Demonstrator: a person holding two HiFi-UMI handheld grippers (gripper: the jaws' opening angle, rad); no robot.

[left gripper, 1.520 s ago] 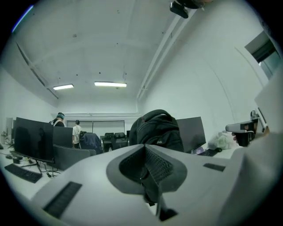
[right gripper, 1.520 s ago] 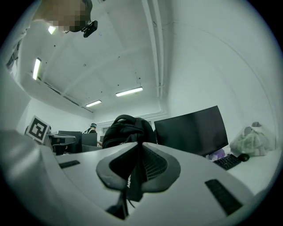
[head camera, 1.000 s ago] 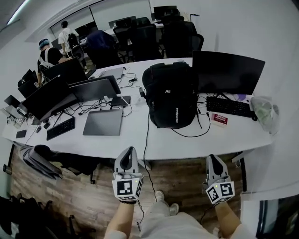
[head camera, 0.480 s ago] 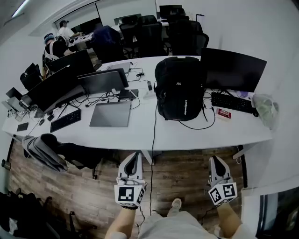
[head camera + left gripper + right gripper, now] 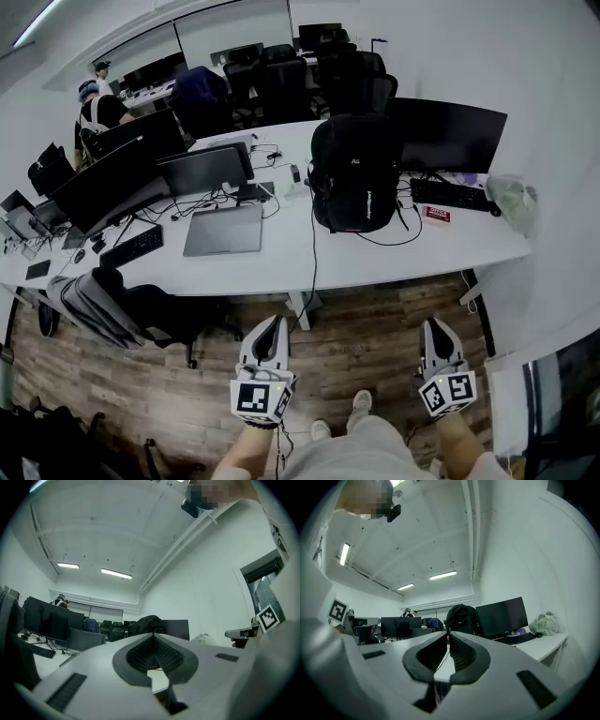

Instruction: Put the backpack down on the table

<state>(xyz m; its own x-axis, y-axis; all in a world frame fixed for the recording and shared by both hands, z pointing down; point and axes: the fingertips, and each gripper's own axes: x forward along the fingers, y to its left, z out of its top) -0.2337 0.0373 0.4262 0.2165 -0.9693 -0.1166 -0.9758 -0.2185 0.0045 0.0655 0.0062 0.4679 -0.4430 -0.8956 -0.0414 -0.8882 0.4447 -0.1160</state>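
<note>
Both left tongs (image 5: 273,321) and right tongs (image 5: 435,325) hover well before the backpack (image 5: 356,173).

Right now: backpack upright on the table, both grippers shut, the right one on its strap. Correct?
Wrong on the strap. The right gripper view shows the right gripper shut on nothing, away from the table. The backpack stands upright on the table, and the left gripper is shut.

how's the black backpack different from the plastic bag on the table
The backpack is black and stands upright; the plastic bag is pale and slumps crumpled. The backpack is bigger than the plastic bag. The backpack sits mid-table, the plastic bag at the right end. Both rest on the table.
</note>
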